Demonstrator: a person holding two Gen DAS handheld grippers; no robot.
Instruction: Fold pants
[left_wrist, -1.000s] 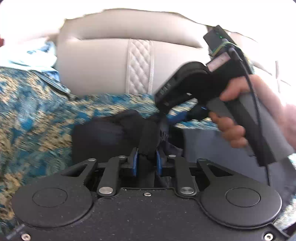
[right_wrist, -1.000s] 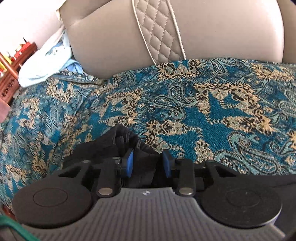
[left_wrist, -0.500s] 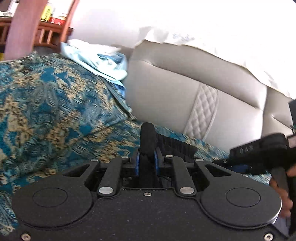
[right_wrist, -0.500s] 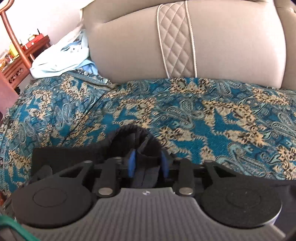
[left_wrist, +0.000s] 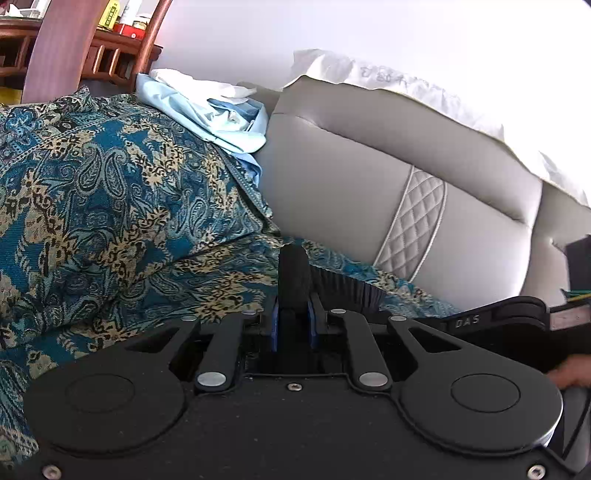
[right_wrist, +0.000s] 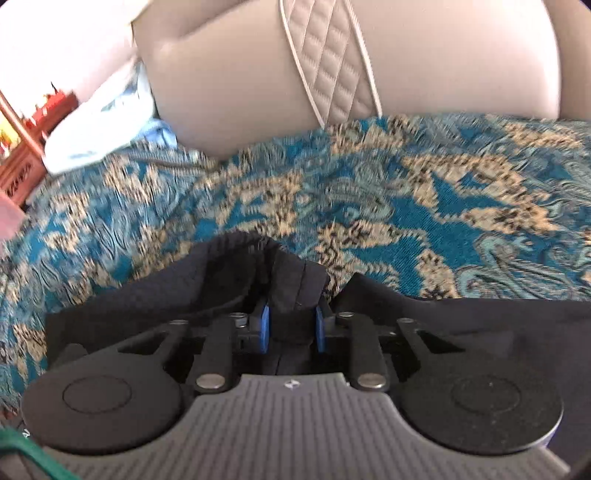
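Observation:
The black pants (right_wrist: 229, 280) lie bunched on a teal paisley throw (right_wrist: 406, 206) that covers a sofa seat. My left gripper (left_wrist: 292, 321) is shut on a rolled fold of the pants (left_wrist: 293, 273), which stands up between its blue pads. A ribbed waistband edge (left_wrist: 347, 288) runs off to the right of it. My right gripper (right_wrist: 291, 325) has a thick wad of the same fabric between its blue pads, and its jaws are closing on it. In the left wrist view the right gripper's body (left_wrist: 495, 317) shows at the right edge, held by a hand (left_wrist: 570, 373).
A beige leather backrest (left_wrist: 369, 184) with a quilted strip rises behind the seat. Light blue and white clothes (left_wrist: 207, 107) are piled at the throw's far left corner. A wooden chair and shelf (left_wrist: 74, 48) stand beyond. A white cloth (left_wrist: 406, 96) drapes the backrest top.
The left gripper swung up and left with its fold, so the pants pile and the right hand slid out to the right. The right gripper's pads drew closer on the fabric.

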